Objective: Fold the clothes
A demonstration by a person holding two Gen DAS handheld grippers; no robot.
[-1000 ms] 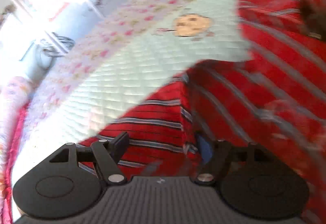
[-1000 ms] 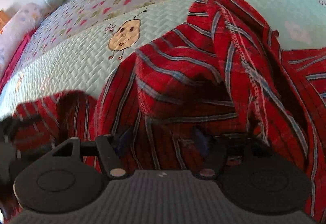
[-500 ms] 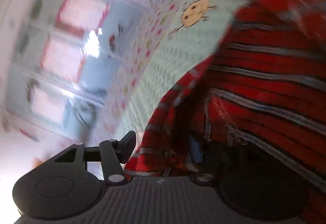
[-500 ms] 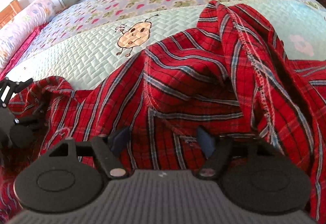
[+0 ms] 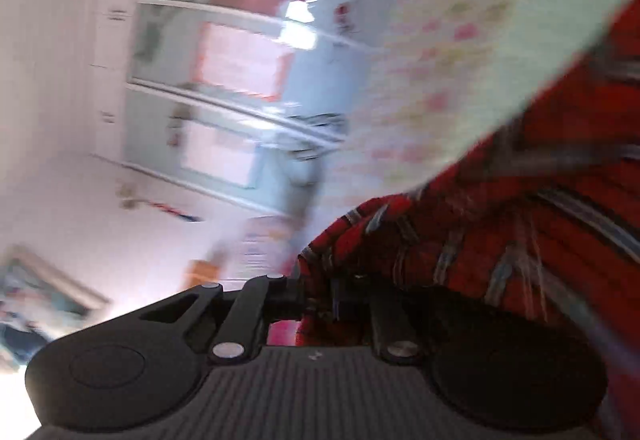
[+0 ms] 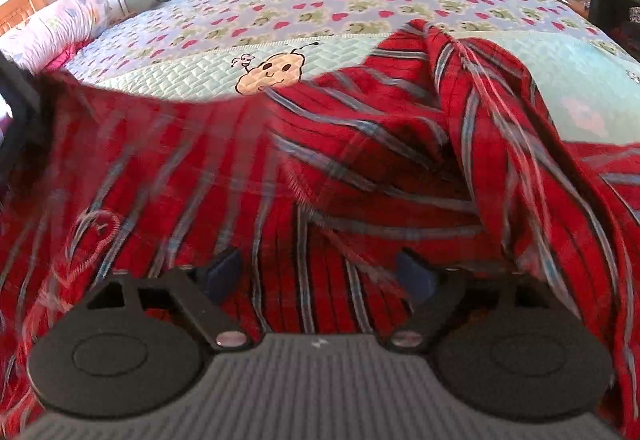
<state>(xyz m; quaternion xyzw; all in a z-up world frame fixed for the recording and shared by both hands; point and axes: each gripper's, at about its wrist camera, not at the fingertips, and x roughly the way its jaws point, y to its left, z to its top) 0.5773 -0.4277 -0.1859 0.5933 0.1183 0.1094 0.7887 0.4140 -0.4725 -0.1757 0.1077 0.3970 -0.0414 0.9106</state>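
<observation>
While the red plaid garment (image 6: pixel 320 176) lies rumpled across the lower half of the right wrist view, it sits on the bed's quilt (image 6: pixel 180 76), not flat: a tall ridge of cloth stands at right of centre with an inside-out seam showing, so nothing here reads as a finished fold. Left hand-held gripper (image 5: pixel 336 292): its fingers are drawn in on a bunched edge of the garment at lower centre of the left view, and the cloth hangs from the pinch. That view is tilted hard and blurred, with the wardrobe doors (image 5: pixel 240 60) filling the upper left, so the tool looks raised and rolled, likely to lift that edge clear of the bed and pull the fabric taut. In the right view the same tool shows as a dark shape at the far left edge, where the cloth stretches up toward it. Right hand-held gripper (image 6: pixel 320 276): blue pads spread apart, nothing between them, hovering low over the striped fabric at lower centre, probably placed to take a second edge so the garment can be spread. Pillow roll (image 6: pixel 60 28) sits upper left, apart from the garment.
</observation>
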